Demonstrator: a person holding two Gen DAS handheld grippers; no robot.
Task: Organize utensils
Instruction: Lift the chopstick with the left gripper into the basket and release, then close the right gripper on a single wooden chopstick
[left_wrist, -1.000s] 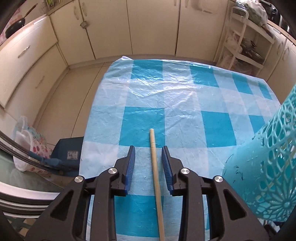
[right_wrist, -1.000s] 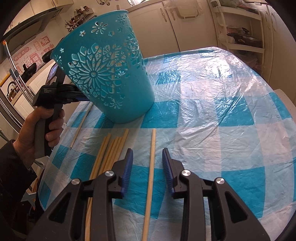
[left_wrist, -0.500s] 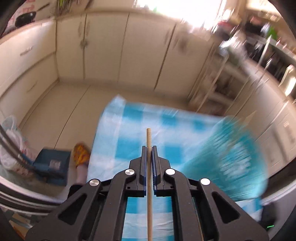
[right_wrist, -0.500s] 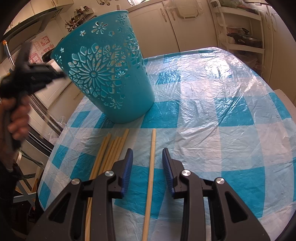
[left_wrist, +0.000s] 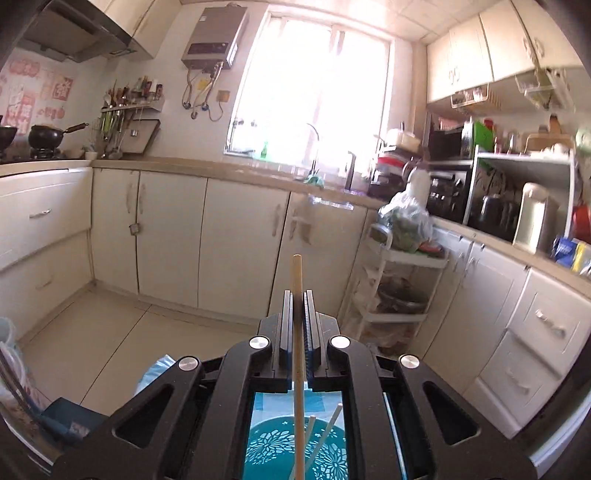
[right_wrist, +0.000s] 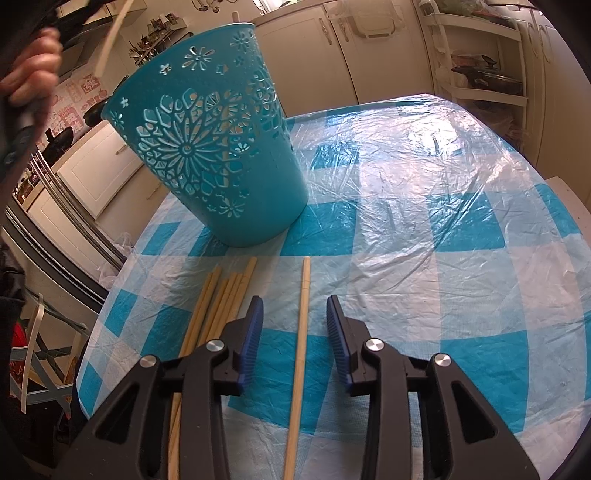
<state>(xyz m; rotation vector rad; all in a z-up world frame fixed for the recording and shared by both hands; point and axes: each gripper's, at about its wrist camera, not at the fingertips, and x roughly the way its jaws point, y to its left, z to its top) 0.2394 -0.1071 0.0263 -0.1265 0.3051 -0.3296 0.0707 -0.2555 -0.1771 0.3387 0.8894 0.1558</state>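
In the left wrist view the left gripper (left_wrist: 297, 321) clamps one chopstick (left_wrist: 297, 280) above the teal basket (left_wrist: 295, 448) (two sticks already inside), ready for lowering in, while in the right wrist view the right gripper (right_wrist: 295, 325), jaws opening, straddles a loose chopstick (right_wrist: 301, 332) on the table (right_wrist: 443, 221).

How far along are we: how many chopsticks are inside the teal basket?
2 visible in the teal basket: one chopstick near centre, another right of it; others may be hidden.
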